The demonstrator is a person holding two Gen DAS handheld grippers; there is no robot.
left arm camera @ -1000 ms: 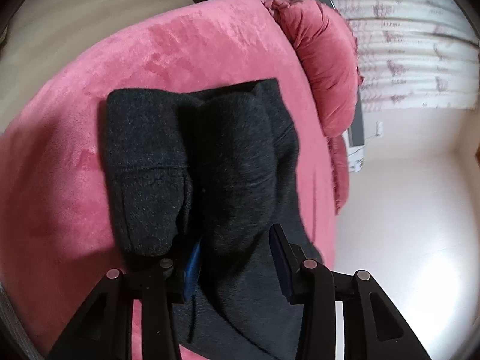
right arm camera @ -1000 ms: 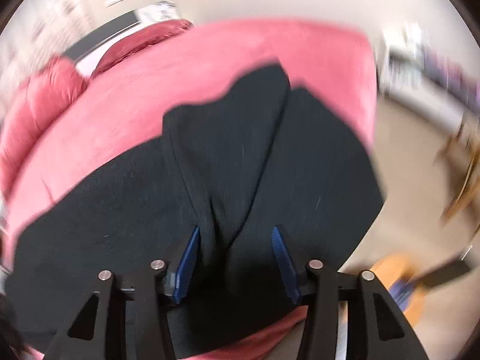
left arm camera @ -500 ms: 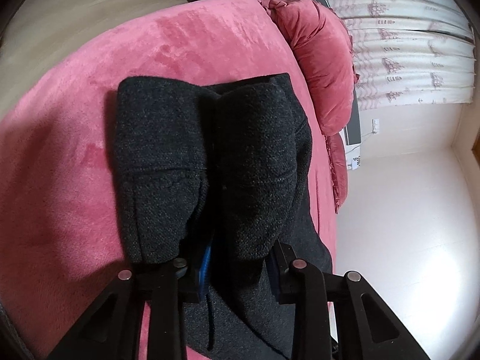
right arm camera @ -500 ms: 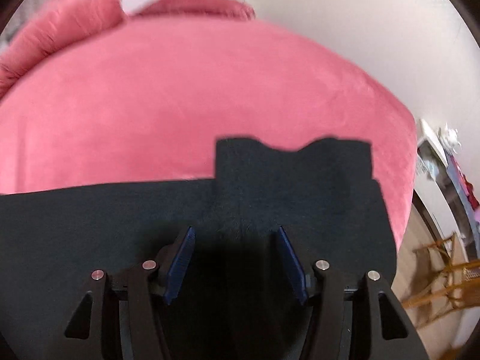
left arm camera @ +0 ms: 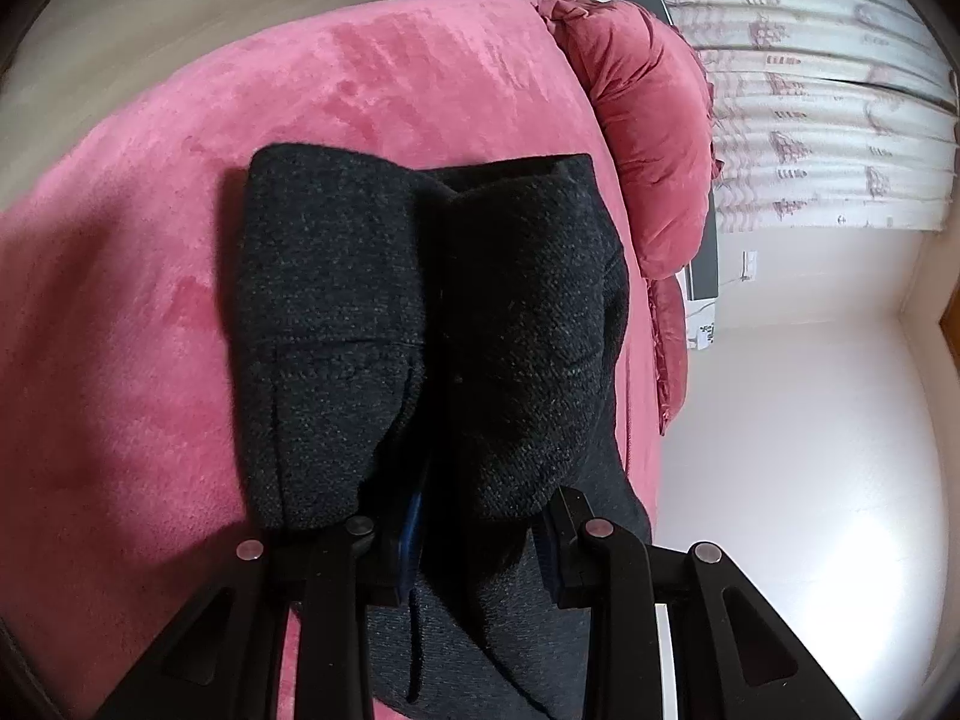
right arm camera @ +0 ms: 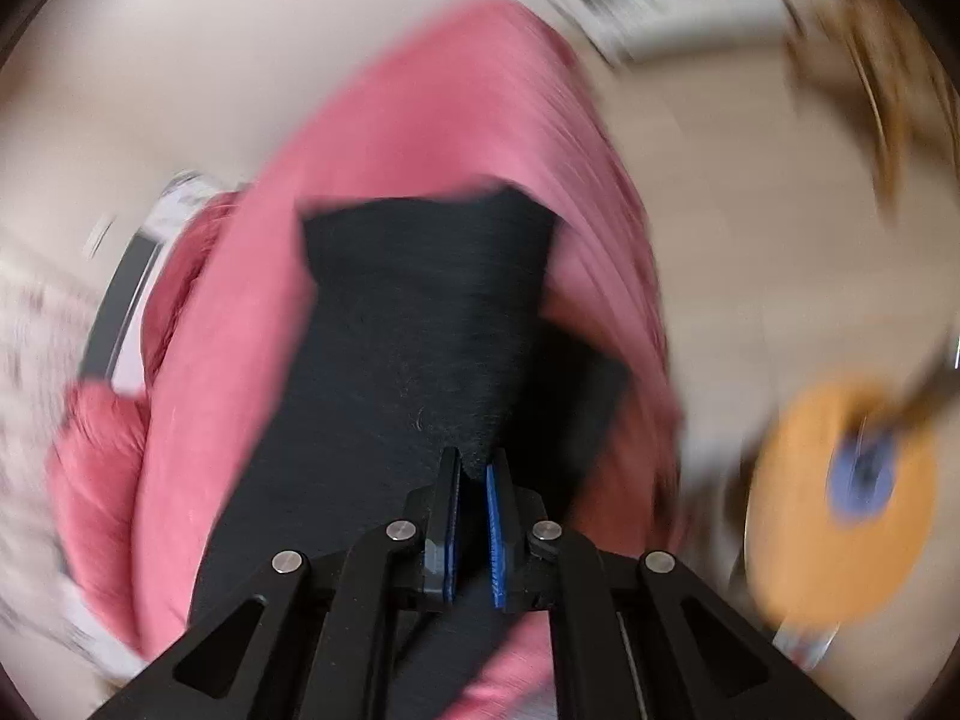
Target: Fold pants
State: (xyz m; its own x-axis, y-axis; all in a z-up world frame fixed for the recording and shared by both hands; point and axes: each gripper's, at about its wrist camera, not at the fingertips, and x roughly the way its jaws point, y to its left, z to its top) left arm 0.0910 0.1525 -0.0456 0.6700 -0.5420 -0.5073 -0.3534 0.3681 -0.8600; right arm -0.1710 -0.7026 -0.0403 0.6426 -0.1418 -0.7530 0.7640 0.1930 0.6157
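The dark charcoal pants (left arm camera: 336,300) lie bunched in thick folds on a pink plush bed cover (left arm camera: 150,300). My left gripper (left arm camera: 483,507) is shut on a fat fold of them, and fabric hides most of both blue pads. In the blurred right wrist view the pants (right arm camera: 420,312) stretch away as a long dark strip over the pink cover (right arm camera: 456,108). My right gripper (right arm camera: 474,462) is at their near edge. Its jaws are closing to a narrow slit, with a thin edge of the dark fabric pinched between the blue pads.
A dark red pillow (left arm camera: 648,138) lies along the bed's far right edge, with pale patterned curtains (left arm camera: 828,120) behind it. White floor (left arm camera: 810,450) shows to the right of the bed. An orange round object (right arm camera: 840,492) sits low on the floor beside the bed.
The left jaws narrowed onto the fold and the pants now fill more of that view. The right gripper swept across the bed, rolled, and its jaws closed from wide apart onto the fabric.
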